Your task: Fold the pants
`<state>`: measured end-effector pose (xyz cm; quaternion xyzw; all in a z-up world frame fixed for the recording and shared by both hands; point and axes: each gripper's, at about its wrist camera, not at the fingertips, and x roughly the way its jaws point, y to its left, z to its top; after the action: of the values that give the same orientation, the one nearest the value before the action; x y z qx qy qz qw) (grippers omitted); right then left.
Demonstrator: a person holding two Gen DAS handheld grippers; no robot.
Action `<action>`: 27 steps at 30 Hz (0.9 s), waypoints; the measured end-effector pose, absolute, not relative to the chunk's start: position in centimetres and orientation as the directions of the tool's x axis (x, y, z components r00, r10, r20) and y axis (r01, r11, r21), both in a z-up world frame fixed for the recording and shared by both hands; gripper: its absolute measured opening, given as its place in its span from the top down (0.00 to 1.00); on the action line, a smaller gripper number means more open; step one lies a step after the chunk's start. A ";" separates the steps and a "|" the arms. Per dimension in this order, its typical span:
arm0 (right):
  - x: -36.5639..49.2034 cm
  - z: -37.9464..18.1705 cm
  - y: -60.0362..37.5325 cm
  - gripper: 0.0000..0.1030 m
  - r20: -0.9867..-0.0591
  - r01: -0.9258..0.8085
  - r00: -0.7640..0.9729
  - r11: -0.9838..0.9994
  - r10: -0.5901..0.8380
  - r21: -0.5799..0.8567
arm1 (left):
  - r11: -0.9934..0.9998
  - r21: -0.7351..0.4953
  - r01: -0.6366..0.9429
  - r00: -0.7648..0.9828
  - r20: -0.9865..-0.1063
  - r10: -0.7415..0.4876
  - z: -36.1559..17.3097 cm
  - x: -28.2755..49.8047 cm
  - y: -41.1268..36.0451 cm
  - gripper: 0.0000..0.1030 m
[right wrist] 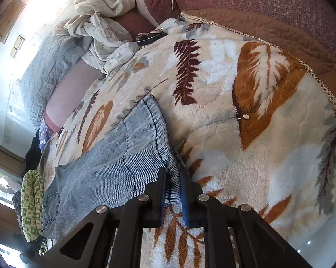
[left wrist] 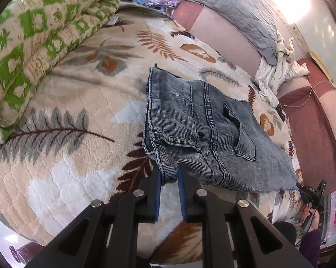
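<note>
The pants (left wrist: 203,131) lie folded on the leaf-print blanket (left wrist: 78,102) on the bed. The left gripper (left wrist: 169,176) has its fingers clenched on the pants' near left corner; the right gripper (right wrist: 173,179) pinches the near right edge.

We are pinching a bunched fold of the jeans (left wrist: 199,131) between the blue pads of our left gripper (left wrist: 169,174). The jeans are lying folded on a fleece blanket (left wrist: 83,111) with a leaf print. A green patterned quilt (left wrist: 40,29) is sitting rolled beyond, and a gray pillow (left wrist: 230,6) is resting farther back.
</note>
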<state>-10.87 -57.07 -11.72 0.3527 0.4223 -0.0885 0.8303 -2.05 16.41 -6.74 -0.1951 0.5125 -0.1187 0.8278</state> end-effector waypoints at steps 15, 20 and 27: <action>-11.5 -10.5 -57.0 0.54 -0.793 0.493 0.605 0.749 0.071 0.443 | 0.965 -0.248 -0.080 0.550 -0.819 -0.165 -2.3 -3.8 17.3 0.37; -11.1 -7.4 -55.2 0.45 -0.770 0.458 0.638 0.800 0.007 0.387 | 0.973 -0.232 -0.009 0.581 -0.793 -0.184 -0.3 -3.8 14.7 0.37; -8.5 -5.8 -49.7 0.45 -0.775 0.339 0.629 0.879 0.053 0.336 | 0.970 -0.207 0.128 0.560 -0.792 -0.243 -0.6 -2.3 8.0 0.36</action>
<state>-8.50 -49.71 -5.80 0.2321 0.4227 -0.0820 0.8722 -2.31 7.97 -0.57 -0.0628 0.4569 -0.1052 0.8810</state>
